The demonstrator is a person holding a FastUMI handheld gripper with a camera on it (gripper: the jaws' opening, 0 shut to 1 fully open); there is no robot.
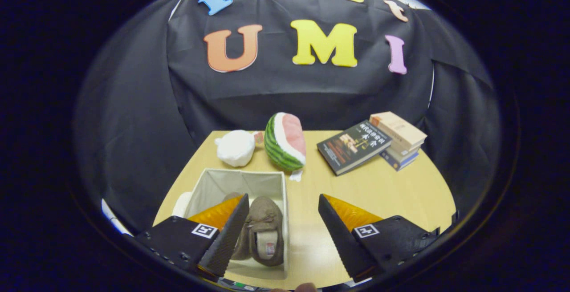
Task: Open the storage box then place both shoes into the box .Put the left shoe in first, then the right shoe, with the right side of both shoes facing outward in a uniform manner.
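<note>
An open pale fabric storage box [267,177] stands on the wooden table below and slightly left of my fingers. Inside it lies a brown suede shoe [263,225], its opening toward me and its toe toward the box's far wall. A second brown shape [230,197] peeks out behind my left finger; I cannot tell how that shoe lies. My gripper [282,232] hovers above the box's right wall, open, with nothing between its fingers. The left finger [225,238] covers part of the box's inside, and the right finger [340,238] hangs over bare table.
Beyond the box sit a white plush toy [236,148] and a watermelon-slice plush [286,141]. A dark book [355,146] leans on a stack of books [399,139] at the far right. A white object [181,204] lies left of the box. The wooden table [383,189] lies bare right of the box.
</note>
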